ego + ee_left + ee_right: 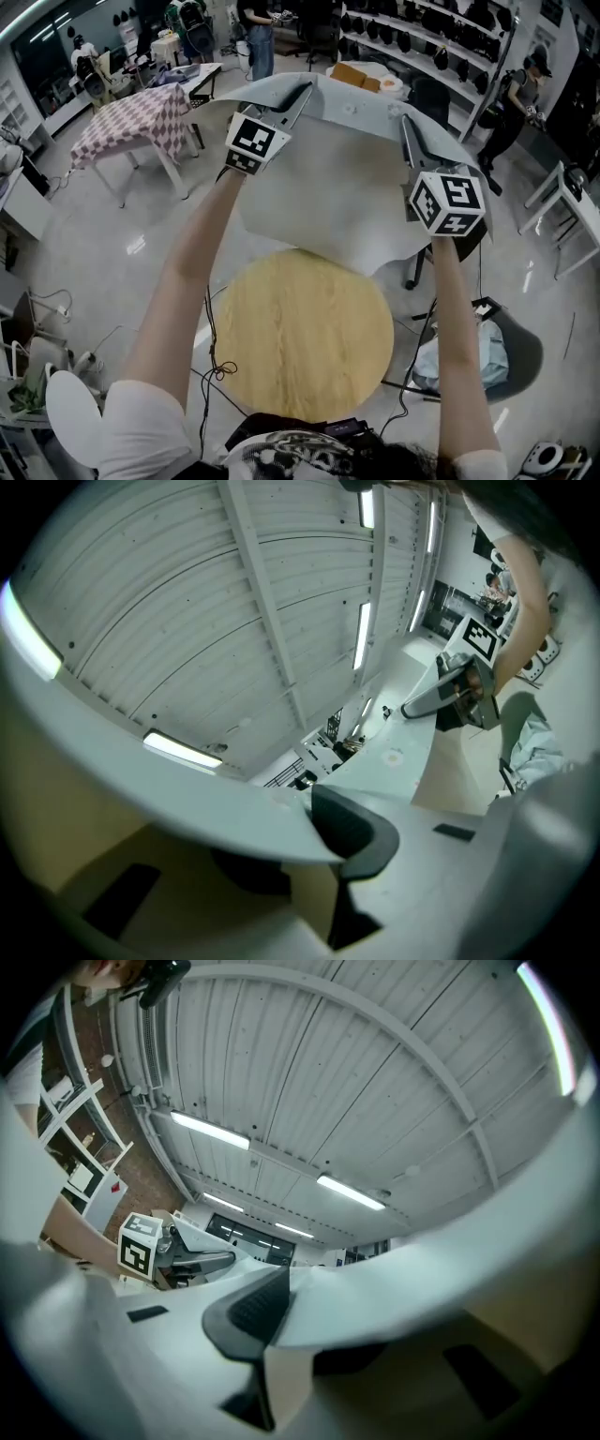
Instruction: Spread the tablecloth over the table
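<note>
Standing on glossy floor (112, 272): round wooden table (309, 337), checkered table (141, 117)

The place reads as a large lab or workshop hall: a ribbed metal ceiling (187, 602) with strip lights (211, 1132), a glossy pale floor (94, 244) trailing cables (211, 370), long shelving (427, 42) of dark gear, a checked-cloth table (141, 117), and people (516, 103) standing around.

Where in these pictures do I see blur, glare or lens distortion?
Head view: sharp in the middle, faint glare on the floor, edges curved. Left gripper view: strong fisheye, near tablecloth blurred, ceiling lamps blown white. Right gripper view: same fisheye, tablecloth soft, lamps glaring.
</note>
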Demonstrator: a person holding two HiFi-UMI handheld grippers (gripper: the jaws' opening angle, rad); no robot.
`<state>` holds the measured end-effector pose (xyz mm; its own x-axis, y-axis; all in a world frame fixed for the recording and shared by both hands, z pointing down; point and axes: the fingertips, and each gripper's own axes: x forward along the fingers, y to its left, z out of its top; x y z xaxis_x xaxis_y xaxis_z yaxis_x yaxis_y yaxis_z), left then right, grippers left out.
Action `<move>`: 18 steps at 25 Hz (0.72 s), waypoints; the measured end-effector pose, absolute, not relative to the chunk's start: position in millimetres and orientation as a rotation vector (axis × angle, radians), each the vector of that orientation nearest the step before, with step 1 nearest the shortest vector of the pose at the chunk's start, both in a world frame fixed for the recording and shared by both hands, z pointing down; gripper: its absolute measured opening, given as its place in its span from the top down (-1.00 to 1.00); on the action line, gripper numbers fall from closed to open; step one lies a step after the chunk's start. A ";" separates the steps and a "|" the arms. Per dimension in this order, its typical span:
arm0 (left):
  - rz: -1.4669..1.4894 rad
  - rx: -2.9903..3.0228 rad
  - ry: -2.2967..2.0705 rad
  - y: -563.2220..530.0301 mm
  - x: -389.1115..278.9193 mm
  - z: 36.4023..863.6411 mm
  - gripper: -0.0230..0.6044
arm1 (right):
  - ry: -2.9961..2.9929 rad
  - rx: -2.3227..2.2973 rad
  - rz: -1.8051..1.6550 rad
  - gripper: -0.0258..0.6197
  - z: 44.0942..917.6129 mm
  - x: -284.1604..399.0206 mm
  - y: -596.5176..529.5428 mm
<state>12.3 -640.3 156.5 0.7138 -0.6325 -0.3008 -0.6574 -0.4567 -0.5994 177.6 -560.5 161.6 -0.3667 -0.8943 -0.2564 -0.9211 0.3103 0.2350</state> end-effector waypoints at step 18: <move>0.120 -2.073 1.013 -637.7 -19.6 139.2 0.70 | 2.430 -1.651 0.666 0.71 150.4 150.3 -566.5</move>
